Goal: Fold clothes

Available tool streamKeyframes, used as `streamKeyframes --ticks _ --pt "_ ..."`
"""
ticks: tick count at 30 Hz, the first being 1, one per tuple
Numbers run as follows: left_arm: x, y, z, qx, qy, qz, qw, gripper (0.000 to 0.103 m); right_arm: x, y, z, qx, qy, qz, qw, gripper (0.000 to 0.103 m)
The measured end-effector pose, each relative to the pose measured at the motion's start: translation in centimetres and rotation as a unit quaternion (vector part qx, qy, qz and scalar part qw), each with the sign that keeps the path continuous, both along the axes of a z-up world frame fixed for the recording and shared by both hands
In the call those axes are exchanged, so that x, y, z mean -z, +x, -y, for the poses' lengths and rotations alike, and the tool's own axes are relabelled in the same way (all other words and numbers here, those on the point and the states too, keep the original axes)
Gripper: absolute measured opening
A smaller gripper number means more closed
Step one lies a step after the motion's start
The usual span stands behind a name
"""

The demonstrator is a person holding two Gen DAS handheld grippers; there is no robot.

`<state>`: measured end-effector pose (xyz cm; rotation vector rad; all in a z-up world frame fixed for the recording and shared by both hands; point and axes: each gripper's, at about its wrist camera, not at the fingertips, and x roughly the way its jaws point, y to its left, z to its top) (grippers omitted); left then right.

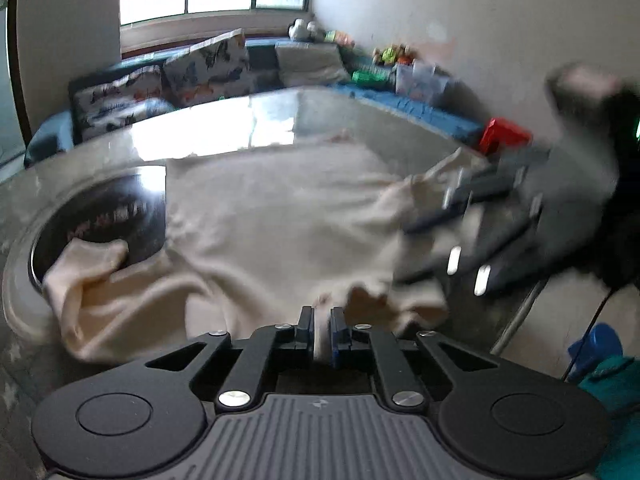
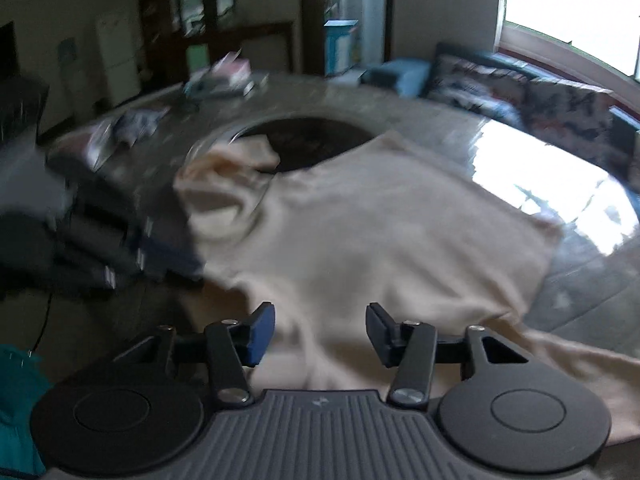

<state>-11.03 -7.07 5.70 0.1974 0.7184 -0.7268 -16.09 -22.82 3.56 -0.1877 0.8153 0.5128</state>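
Observation:
A cream garment [image 1: 272, 216] lies spread on a glossy grey table [image 1: 240, 124]. One sleeve [image 1: 84, 264] lies bunched over a dark round inset. My left gripper [image 1: 321, 320] is shut on the garment's near edge, with cloth pinched between its pads. My right gripper shows blurred at the right of the left wrist view [image 1: 452, 216], over the garment's right side. In the right wrist view the right gripper [image 2: 320, 332] is open above the garment [image 2: 380, 232], with nothing between its fingers. The left gripper [image 2: 160, 256] appears blurred at the left there.
The dark round inset [image 2: 312, 140] sits in the table's middle. Books and papers [image 2: 224, 76] lie at the table's far side. A sofa with patterned cushions [image 1: 200, 68] stands under the window. A red box [image 1: 504, 136] and blue items [image 1: 596, 348] are off the table's right edge.

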Motion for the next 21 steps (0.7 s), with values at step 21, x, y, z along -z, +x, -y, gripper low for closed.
streamKeyframes --ticks 21 --pt "3.4 5.1 3.9 0.000 0.000 -0.056 0.9984 0.020 -2.6 3.1 6.7 0.082 -0.006 0.020 0.996 0.049"
